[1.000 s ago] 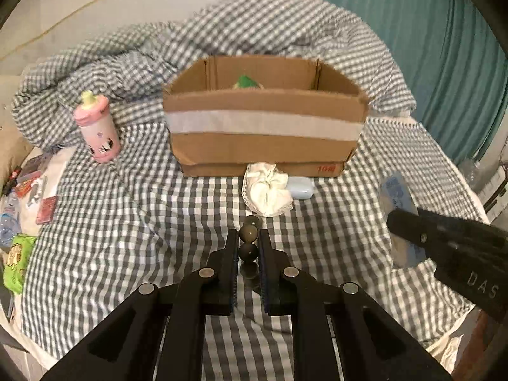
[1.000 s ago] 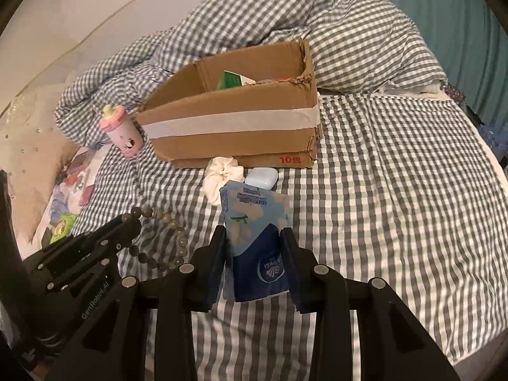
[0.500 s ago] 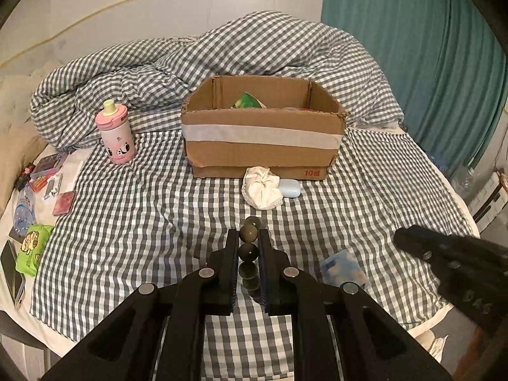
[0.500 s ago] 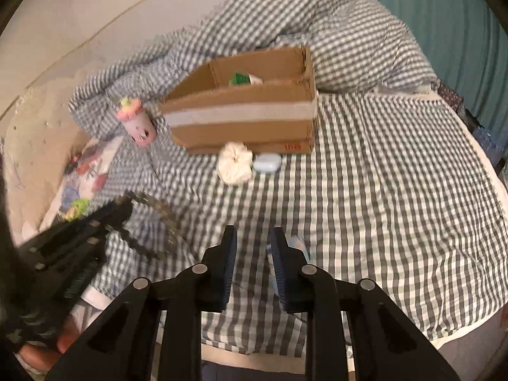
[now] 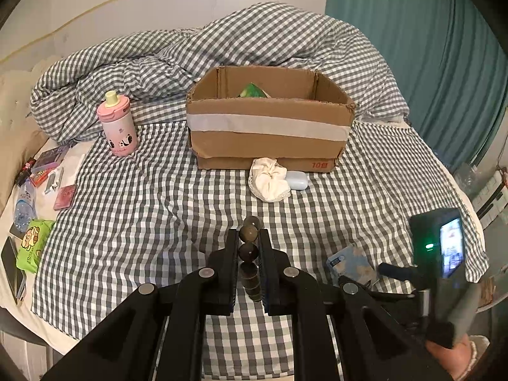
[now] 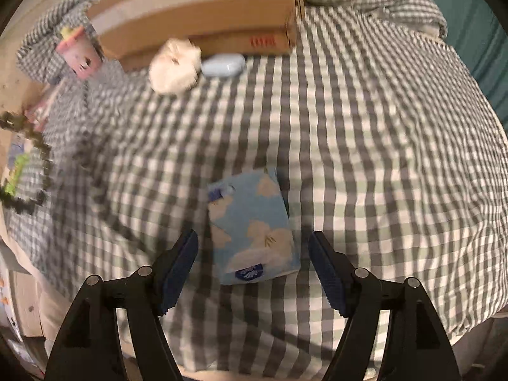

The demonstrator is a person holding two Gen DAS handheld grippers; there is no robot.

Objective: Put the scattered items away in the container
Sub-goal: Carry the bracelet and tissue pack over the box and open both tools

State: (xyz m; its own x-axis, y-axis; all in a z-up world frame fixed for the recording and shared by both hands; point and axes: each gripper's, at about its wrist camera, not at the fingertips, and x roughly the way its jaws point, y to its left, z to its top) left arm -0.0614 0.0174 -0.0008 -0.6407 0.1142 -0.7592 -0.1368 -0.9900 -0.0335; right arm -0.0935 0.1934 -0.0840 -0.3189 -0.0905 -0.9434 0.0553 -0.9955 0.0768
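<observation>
My left gripper (image 5: pixel 249 238) is shut on a string of dark round beads (image 5: pixel 248 250), held above the checked bed. The open cardboard box (image 5: pixel 270 127) stands beyond it, with a green item inside. A blue flowered tissue pack (image 6: pixel 254 222) lies flat on the sheet. My right gripper (image 6: pixel 252 238) points steeply down over it; its jaws are opening, one finger on either side of the pack, neither touching it. In the left wrist view the pack (image 5: pixel 349 263) lies beside the right gripper's body. A white scrunchie (image 5: pixel 268 182) and a pale blue case (image 5: pixel 297 180) lie against the box front.
A pink bottle (image 5: pixel 119 127) stands left of the box. A rumpled checked duvet (image 5: pixel 190 54) is heaped behind. Small items, a green packet (image 5: pixel 33 247) and a phone (image 5: pixel 12 270) lie along the bed's left edge. A teal curtain (image 5: pixel 428 63) hangs at right.
The right gripper let go of the tissue pack, which now lies on the bed. That gripper then sank toward it and its jaws widened. The left gripper drew back from the box with the beads.
</observation>
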